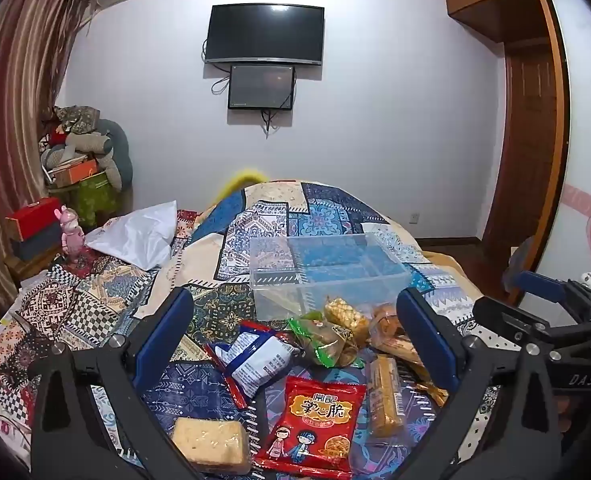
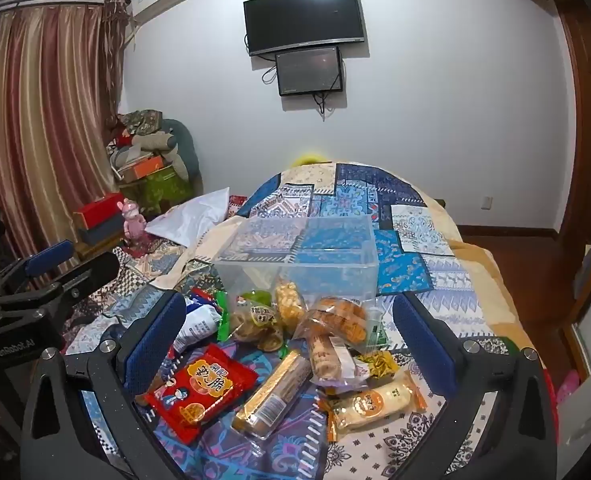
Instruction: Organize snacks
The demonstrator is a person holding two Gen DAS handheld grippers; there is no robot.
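I have both grippers hovering over the snack pile on the quilt [image 1: 223, 312], jaws spread wide and nothing between the pads. The snacks lie just ahead of and below both tools; the clear bin [image 1: 327, 276] stands right behind the pile, empty as far as I can tell, so any pick has to travel forward and slightly up over its near wall.

The left gripper [image 1: 295, 344] frames the white pack [image 1: 255, 356] and the red pack [image 1: 311, 424], with the pale cake [image 1: 209, 444] at the very bottom edge. The right gripper [image 2: 291, 344] sits over the gold bar [image 2: 273, 392], whose long axis runs diagonally from near-left to far-right across the jaw gap. I judge the right hand nearer to that bar and the round-label pack [image 2: 375, 400], the left nearer to the white pack and cake.

The right view shows the yellow-black sachet [image 2: 377, 364] and the round-label pack plainly, which the left view mostly hides behind its own finger. The left view alone shows the cake. Each view catches the other gripper at its edge, well apart.
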